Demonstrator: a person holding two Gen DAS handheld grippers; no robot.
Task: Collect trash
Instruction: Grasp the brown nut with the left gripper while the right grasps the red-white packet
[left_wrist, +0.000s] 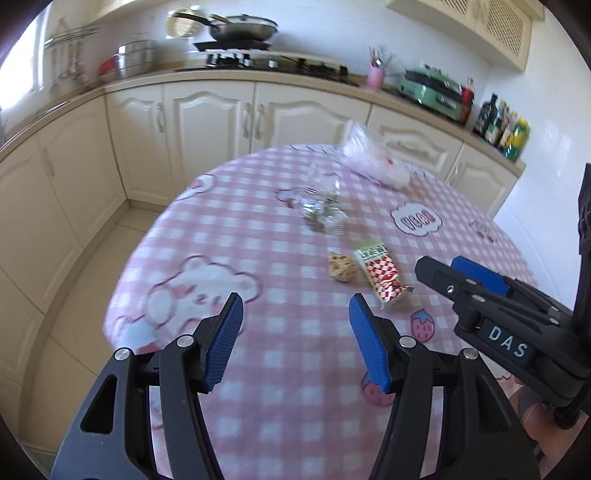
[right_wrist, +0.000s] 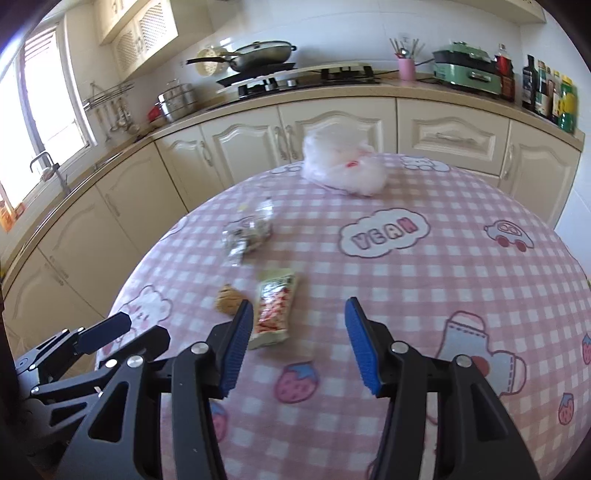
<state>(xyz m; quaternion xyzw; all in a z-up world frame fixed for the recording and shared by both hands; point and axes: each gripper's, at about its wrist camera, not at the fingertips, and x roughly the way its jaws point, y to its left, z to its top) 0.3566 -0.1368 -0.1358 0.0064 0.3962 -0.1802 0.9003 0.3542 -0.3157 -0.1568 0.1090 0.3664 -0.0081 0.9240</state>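
While lying flat, snack wrapper (right_wrist: 275, 308) points toward the cabinets (right_wrist: 332, 129).

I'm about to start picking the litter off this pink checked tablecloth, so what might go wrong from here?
1. The crumpled clear plastic wrapper is thin and slippery; open jaws may slide off it.
2. The brown biscuit piece lies close beside the red-and-white snack packet; grabbing one may knock the other.
3. The left gripper and right gripper hover close together and may collide.

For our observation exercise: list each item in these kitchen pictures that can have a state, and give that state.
Left gripper: open, empty.
Right gripper: open, empty.
Snack wrapper: lying flat on the tablecloth.
Clear wrapper: crumpled.
White plastic bag: bunched up.
Cabinet doors: closed.
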